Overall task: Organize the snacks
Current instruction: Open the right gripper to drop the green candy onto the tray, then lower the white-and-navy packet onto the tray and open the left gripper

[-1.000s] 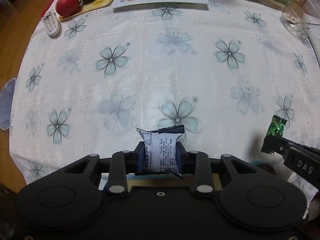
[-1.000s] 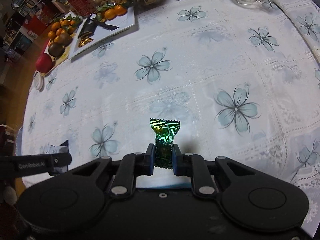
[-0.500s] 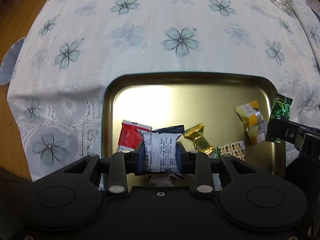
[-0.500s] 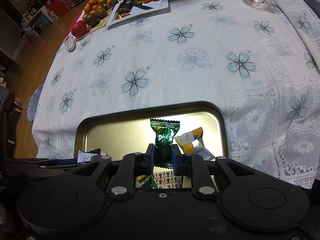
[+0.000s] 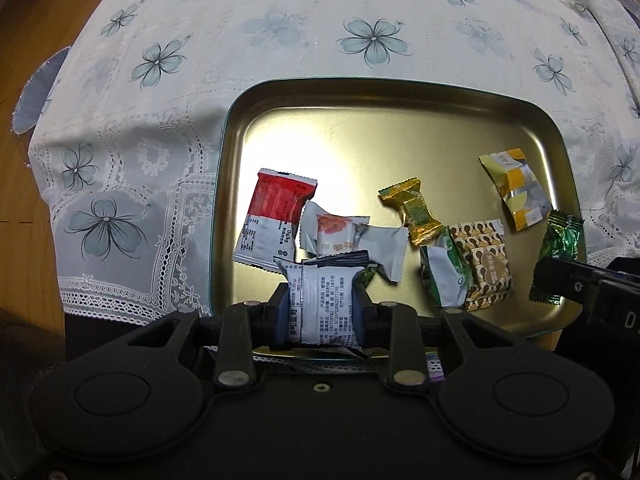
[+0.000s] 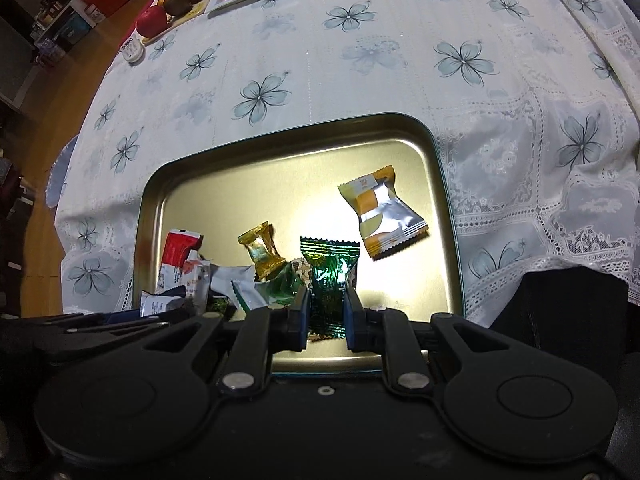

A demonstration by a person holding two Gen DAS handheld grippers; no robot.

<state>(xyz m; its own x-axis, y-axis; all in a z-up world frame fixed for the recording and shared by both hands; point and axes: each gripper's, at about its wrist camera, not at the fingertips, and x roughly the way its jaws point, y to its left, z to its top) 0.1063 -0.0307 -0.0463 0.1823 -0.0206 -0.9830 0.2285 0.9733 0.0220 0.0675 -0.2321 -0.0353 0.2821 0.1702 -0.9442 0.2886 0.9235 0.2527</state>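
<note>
Hovering lower over the gold tray (image 5: 248, 120) now than a second ago, my left gripper (image 5: 321, 305) clamps the white packet (image 5: 326, 304), my right gripper (image 6: 326, 307) the green candy (image 6: 329, 280), both near-edge.

Both wrist cameras looked down from close above, sharing the shallow gold metal tray (image 5: 256, 120) (image 6: 400, 128) on the flowered white tablecloth (image 5: 280, 40) (image 6: 360, 60).

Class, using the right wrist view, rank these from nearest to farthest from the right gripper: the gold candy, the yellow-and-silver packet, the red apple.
1. Gold candy, in the tray, just left.
2. Yellow-and-silver packet, in the tray, right.
3. Red apple, far left across the table.
</note>
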